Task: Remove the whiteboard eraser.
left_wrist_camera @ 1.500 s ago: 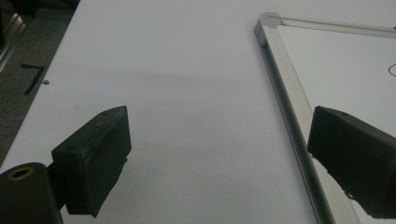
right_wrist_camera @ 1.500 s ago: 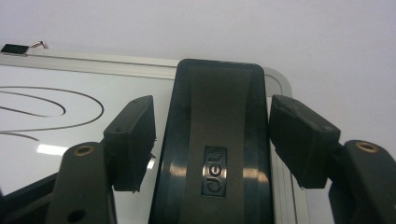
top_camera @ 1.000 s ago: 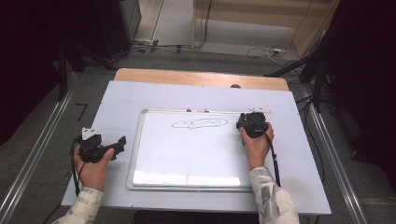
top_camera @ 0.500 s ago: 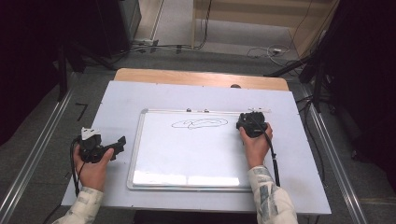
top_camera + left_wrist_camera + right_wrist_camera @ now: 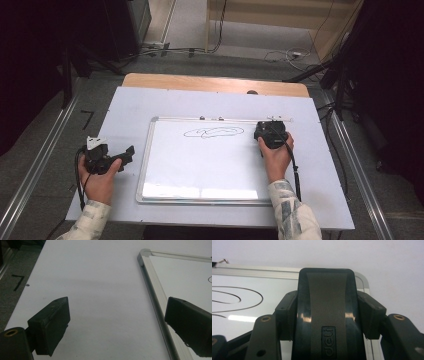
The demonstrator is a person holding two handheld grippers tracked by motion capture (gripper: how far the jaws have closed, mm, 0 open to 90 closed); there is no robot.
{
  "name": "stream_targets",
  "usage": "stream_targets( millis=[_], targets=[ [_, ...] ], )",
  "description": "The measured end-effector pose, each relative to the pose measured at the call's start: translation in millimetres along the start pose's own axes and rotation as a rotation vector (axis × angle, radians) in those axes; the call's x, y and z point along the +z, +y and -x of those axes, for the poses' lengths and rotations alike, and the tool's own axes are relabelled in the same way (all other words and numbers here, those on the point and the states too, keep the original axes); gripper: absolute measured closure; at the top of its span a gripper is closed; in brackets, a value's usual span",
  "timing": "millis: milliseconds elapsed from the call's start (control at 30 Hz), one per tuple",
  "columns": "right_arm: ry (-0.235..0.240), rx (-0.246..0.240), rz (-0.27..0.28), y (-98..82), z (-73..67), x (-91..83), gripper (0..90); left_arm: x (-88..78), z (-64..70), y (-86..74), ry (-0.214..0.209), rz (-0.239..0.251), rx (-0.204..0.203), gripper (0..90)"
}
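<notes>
The right claw [image 5: 325, 315] pinches a dark whiteboard eraser [image 5: 327, 312] near the top right corner of the whiteboard [image 5: 200, 165], beside a scribbled loop [image 5: 214, 132]. The left claw [image 5: 117, 325] rests spread on the white counter [image 5: 125, 115], just left of the board's frame.

A rectangular whiteboard with a thin silver frame [image 5: 205, 165] lies flat on the pale table top [image 5: 320, 165], a dark looping scribble [image 5: 213, 132] near its top edge. The right hand's black gripper [image 5: 270, 134] sits at the board's upper right corner. The left hand's black gripper [image 5: 126, 153] is over the bare table just beside the board's left edge, its jaws pointing toward the frame.
</notes>
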State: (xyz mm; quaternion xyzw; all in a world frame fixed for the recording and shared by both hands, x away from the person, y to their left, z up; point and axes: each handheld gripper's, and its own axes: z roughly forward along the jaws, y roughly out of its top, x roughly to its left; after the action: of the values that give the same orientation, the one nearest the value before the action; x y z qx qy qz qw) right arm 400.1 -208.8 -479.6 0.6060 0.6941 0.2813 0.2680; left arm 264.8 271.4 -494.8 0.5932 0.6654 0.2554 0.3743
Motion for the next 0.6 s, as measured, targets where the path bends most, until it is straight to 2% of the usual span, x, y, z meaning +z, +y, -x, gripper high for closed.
stream_targets(
  millis=[267, 600],
  targets=[
    [0.026, -0.014, 0.023, 2.2, 4.9, -16.9, 38.6, -0.3, 0.3, 0.0, 0.002, 0.0, 0.003, 6.7],
    [0.086, -0.063, 0.036, 1.7, -3.4, -31.2, 38.6, -0.5, -0.1, -0.5, 0.004, 0.002, -0.001, 6.7]
  ],
)
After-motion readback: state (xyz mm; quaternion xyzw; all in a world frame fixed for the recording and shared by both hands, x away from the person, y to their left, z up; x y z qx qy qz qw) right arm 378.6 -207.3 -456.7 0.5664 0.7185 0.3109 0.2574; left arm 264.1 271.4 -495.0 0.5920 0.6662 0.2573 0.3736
